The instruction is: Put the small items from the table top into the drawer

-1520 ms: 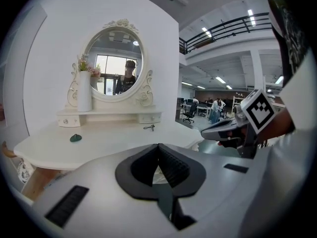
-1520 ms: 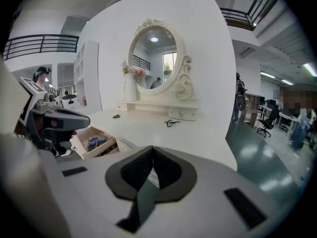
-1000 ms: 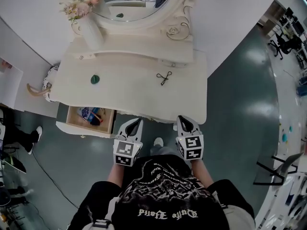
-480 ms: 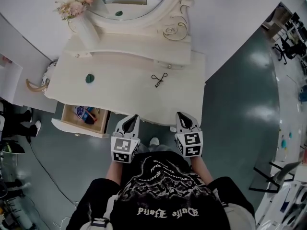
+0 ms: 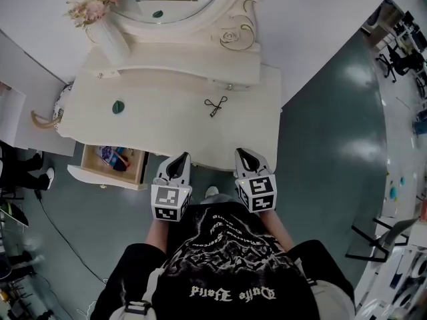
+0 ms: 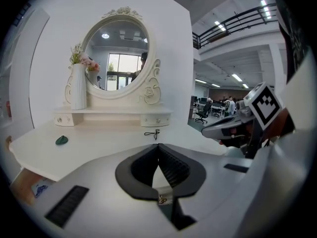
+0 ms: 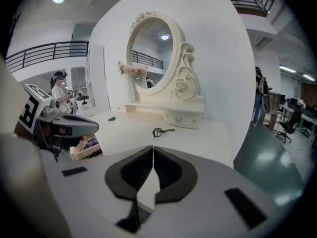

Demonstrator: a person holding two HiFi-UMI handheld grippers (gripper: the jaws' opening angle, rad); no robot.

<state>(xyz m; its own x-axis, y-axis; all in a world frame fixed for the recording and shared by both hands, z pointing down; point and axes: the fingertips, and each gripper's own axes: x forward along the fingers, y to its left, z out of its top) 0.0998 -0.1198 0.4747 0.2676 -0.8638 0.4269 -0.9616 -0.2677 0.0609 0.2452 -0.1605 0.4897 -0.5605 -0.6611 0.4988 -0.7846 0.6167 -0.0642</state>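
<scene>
On the white dressing table [image 5: 167,135] lie two small items: a dark green piece [image 5: 118,107] at the left and a black eyelash curler [image 5: 215,105] toward the right. The open drawer [image 5: 113,159] at the table's front left holds several items. My left gripper [image 5: 183,157] and right gripper [image 5: 241,153] hover side by side just off the table's front edge, both shut with nothing between the jaws. In the left gripper view the curler [image 6: 152,132] and the green piece [image 6: 62,140] lie ahead of the gripper [image 6: 158,144]. The right gripper [image 7: 153,147] faces the curler [image 7: 161,131].
A round ornate mirror [image 5: 180,5] stands at the back with a white vase of flowers [image 5: 107,25] at its left. A raised shelf with small drawers [image 5: 173,72] runs under the mirror. A person [image 7: 58,90] stands far off at the left. Green floor surrounds the table.
Both grippers have drifted slightly left along the table's front edge, staying shut and side by side. Nothing on the table has moved.
</scene>
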